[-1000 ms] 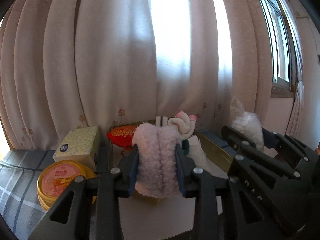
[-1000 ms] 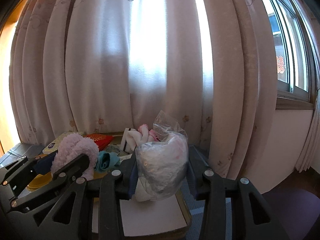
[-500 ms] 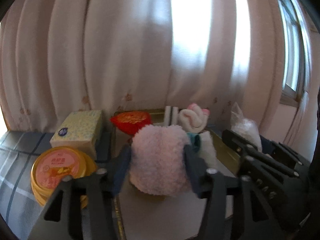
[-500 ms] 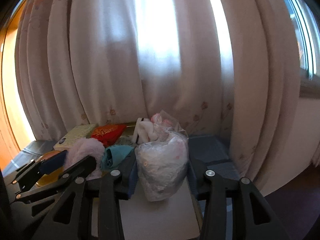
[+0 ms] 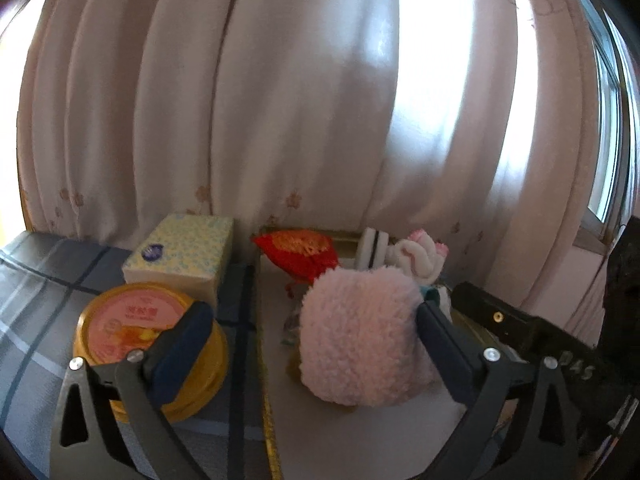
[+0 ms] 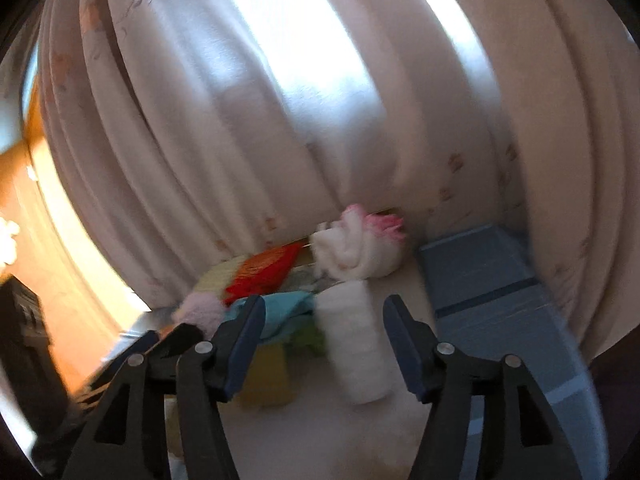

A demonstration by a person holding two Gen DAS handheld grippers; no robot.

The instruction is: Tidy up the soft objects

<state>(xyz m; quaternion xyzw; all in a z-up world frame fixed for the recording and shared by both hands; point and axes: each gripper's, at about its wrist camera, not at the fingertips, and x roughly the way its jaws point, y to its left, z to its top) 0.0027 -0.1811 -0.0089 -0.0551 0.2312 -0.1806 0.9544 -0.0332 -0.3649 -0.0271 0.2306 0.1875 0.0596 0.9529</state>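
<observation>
A pink fluffy bundle sits on the white floor of a gold-rimmed tray. My left gripper is opening wide around it: the left pad is far off and the right pad lies against its side. In the blurred right wrist view a clear bag of white stuff stands on the tray floor. My right gripper is opening, with the bag between its fingers and a gap on each side. A red pouch, a white-and-pink roll and a teal cloth lie further back.
Left of the tray stand a yellow round tin and a tissue box on a blue checked cloth. Curtains close off the back, with a window at the right. The right gripper's black body is just right of the fluffy bundle.
Both grippers were shut on their things. Their jaws have spread and the fluffy bundle and the bag now rest free on the tray. The right view has rolled and swung left.
</observation>
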